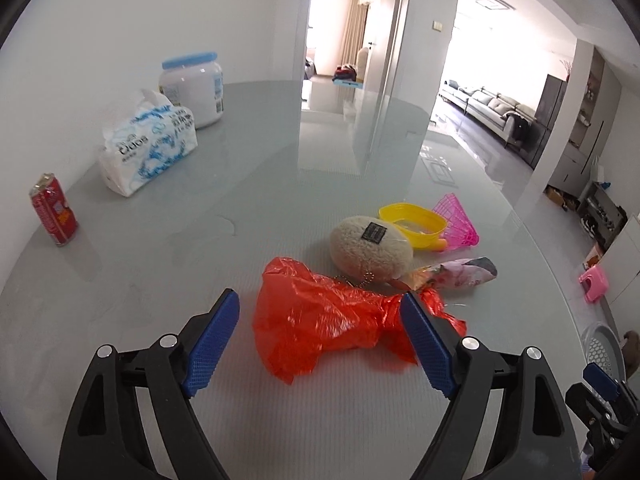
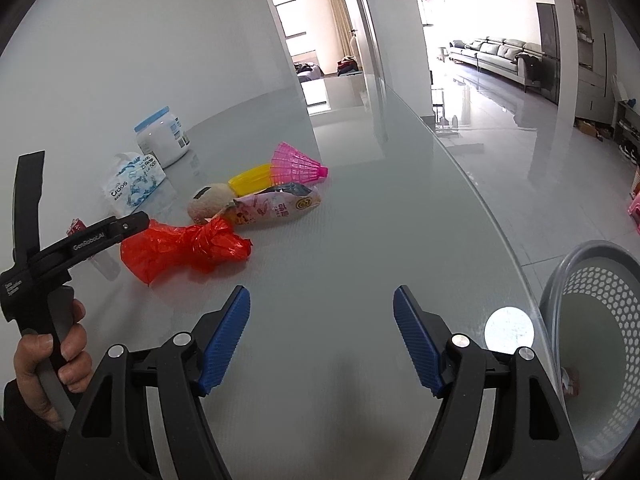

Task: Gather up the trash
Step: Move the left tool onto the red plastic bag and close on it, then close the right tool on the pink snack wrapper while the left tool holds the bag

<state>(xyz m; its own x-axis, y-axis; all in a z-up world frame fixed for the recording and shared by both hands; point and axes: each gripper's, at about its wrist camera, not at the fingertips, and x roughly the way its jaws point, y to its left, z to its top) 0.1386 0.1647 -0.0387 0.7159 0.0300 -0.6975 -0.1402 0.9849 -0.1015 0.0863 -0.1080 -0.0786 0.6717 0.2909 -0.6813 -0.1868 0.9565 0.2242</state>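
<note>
A crumpled red plastic bag (image 1: pixel 328 320) lies on the grey glass table (image 1: pixel 240 208), just ahead of my left gripper (image 1: pixel 319 302). That gripper is open, its blue pads either side of the bag's near end and not pressing on it. Behind the bag lie a pink snack wrapper (image 1: pixel 460 274) and a beige plush pouch (image 1: pixel 370 248). My right gripper (image 2: pixel 320 294) hovers open over bare table with nothing between its pads. In the right wrist view the red bag (image 2: pixel 184 250) and the wrapper (image 2: pixel 280 208) lie to its left. A hand (image 2: pixel 44 364) holds the left tool there.
A grey perforated basket (image 2: pixel 600 320) stands off the table's right edge, something small in its bottom. A yellow bowl (image 1: pixel 412 220) and a pink shuttlecock (image 1: pixel 460 220) lie behind the pouch. A red can (image 1: pixel 54 214), a tissue pack (image 1: pixel 148 148) and a white jar (image 1: pixel 196 88) stand far left.
</note>
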